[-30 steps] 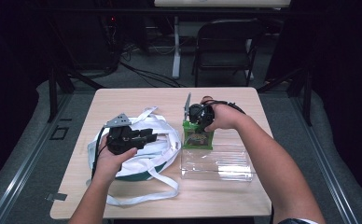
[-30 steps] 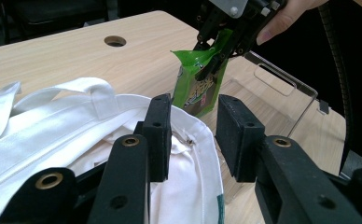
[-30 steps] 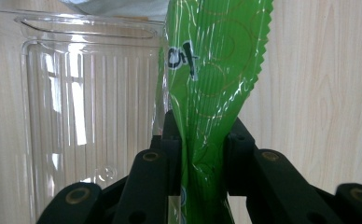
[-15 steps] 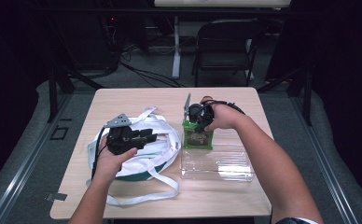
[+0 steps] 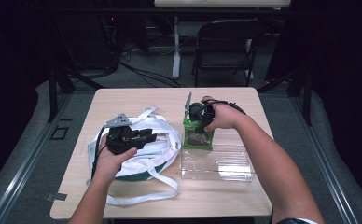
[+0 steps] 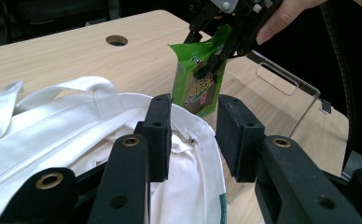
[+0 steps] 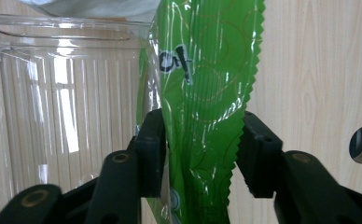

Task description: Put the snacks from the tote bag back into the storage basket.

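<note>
Right hand-held gripper (image 5: 198, 122): jaws pinched on top edge of the green snack packet (image 5: 198, 138) — in right gripper view the packet (image 7: 202, 93) sits squeezed between both pads, serrated seam at one side.
Packet position: hangs upright, lower end at the near-left corner of the clear plastic bin (image 5: 219, 161); in left gripper view it (image 6: 198, 79) hangs beside the bin wall (image 6: 281, 93), w/ the bag rim close on its other side. Can't tell if its bottom touches bench or bin.
Left hand-held gripper (image 5: 144, 136): over the white tote bag (image 5: 163, 140), jaws parted w/ a moderate gap, nothing held; left gripper view has the bag's rim (image 6: 202, 140) running beneath the gap (image 6: 194, 135).
Bag: lies on left half of the bench (image 5: 137, 100), straps looped loose toward the front edge, green patch at its near side.
Bin: right of bag, on bench, transparent, handle slot in far wall.
Vs 1 s ago: no visible change — both grippers, packet, bag & bin in same spots; right hand's grip stays as it was.
Background: folding chair (image 5: 226, 51) beyond bench.
</note>
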### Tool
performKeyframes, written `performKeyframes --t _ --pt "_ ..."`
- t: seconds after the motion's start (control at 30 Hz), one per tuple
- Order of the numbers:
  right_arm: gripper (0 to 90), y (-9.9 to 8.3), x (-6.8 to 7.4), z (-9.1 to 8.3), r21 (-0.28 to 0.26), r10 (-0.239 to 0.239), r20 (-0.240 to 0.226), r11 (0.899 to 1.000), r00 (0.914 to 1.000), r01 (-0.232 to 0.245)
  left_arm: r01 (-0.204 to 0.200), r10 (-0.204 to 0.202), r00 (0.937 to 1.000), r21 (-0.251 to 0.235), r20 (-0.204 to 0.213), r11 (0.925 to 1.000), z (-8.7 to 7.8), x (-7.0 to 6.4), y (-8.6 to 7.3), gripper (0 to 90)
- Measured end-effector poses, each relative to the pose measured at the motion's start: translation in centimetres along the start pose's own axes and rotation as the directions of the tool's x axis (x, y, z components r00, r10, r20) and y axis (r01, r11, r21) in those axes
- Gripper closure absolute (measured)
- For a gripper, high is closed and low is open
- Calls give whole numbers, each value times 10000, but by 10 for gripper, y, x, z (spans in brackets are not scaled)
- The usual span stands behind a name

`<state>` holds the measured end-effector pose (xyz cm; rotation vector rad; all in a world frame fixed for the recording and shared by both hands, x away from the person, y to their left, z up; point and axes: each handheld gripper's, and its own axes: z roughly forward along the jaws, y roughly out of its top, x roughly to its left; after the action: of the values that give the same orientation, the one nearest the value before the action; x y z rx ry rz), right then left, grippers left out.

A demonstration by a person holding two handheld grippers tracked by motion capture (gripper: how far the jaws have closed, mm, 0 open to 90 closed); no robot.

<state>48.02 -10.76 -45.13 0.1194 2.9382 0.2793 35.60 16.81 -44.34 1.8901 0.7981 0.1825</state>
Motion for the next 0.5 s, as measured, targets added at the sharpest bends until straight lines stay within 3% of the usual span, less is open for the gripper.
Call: performKeyframes --t 0.5 --pt "460 -2 1 -8 -102 304 296 9995 9991 -301 -41 41 10000 16 -12 10000 1 0 1 658"
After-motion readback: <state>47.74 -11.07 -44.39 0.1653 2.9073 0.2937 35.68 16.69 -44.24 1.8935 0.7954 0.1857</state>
